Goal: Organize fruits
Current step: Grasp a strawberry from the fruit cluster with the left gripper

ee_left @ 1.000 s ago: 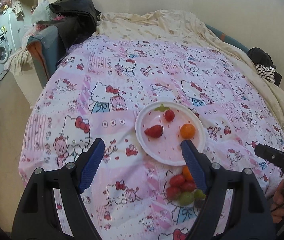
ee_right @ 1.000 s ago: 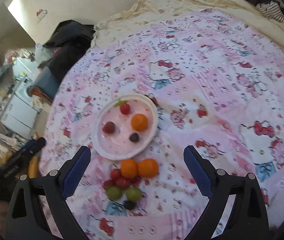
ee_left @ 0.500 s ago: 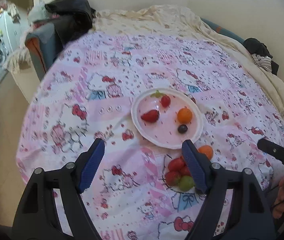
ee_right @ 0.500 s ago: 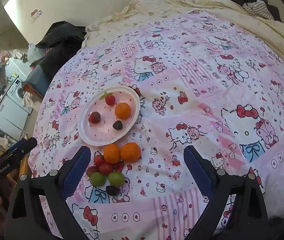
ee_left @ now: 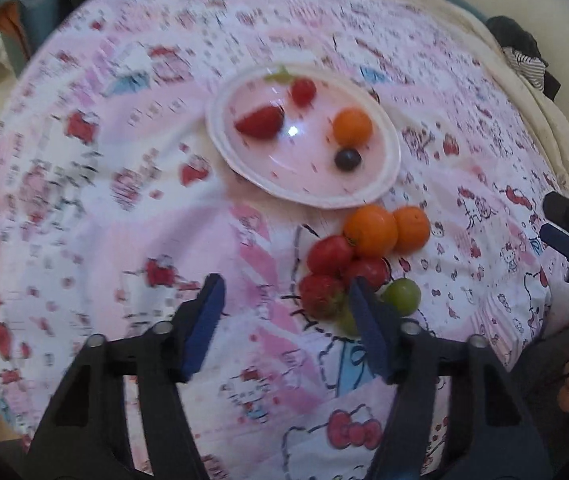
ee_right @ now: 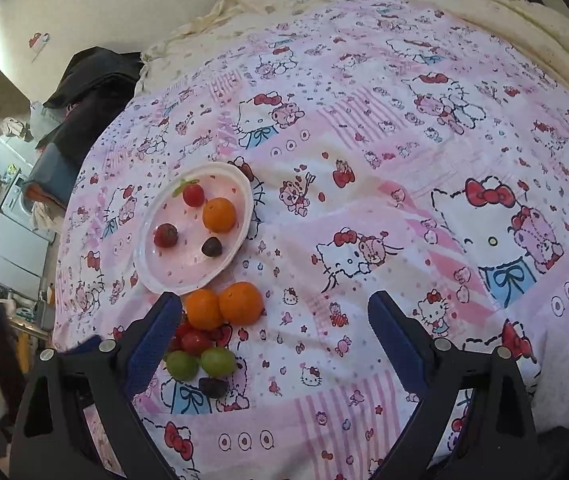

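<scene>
Fruit lies in two groups on the pink bedspread (ee_right: 364,208): four pieces on the white plate (ee_left: 220,136), a loose pile (ee_left: 360,256) just near of it. Left gripper (ee_left: 284,300) is closing, nothing between its fingers, pile just right. Right gripper (ee_right: 274,316) gapes wide, empty, pile at its left finger.
</scene>
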Tool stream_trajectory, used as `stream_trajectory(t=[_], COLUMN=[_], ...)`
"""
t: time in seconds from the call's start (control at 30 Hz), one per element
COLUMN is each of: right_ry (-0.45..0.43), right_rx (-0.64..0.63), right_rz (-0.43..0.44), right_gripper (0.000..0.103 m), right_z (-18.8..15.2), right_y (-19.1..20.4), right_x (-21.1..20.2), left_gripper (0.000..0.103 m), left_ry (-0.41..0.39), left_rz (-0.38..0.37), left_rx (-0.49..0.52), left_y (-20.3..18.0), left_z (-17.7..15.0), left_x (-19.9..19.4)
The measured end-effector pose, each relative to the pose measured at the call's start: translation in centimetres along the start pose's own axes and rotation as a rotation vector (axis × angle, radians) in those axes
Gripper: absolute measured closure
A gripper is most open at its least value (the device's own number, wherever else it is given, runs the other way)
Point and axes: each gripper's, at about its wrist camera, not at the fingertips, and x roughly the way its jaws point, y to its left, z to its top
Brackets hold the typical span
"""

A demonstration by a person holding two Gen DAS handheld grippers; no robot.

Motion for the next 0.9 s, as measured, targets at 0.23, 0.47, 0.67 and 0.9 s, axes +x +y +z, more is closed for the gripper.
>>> stream_trajectory(t=[0.23, 0.47, 0.67, 0.9], right_ry=[0.027, 0.047, 0.048, 0.052], right_rx=[0.041, 0.051, 0.048, 0.052], right_rz=[0.019, 0.031, 0.024, 0.021], right_gripper=[0.007, 0.007, 0.007, 0.007], right_z=[0.4, 0.3, 0.3, 0.3], right_y=[-0.6, -0.5, -0.3, -0.4], right_x=[0.6, 1.0, 1.1, 1.3], left_gripper=[0.052, 0.064, 0.072, 0.077], left_ry=[0.124, 0.252, 0.285, 0.259], left_rz=[-0.059, -0.183, -0.189, -0.180], left_rx=[-0.060, -0.265, -0.315, -0.332], left_y=[-0.6, 0.7, 0.8, 2.2], left_z=[0.8, 0.6, 0.6, 1.0], left_x=[3.5, 5.3, 5.7, 4.2])
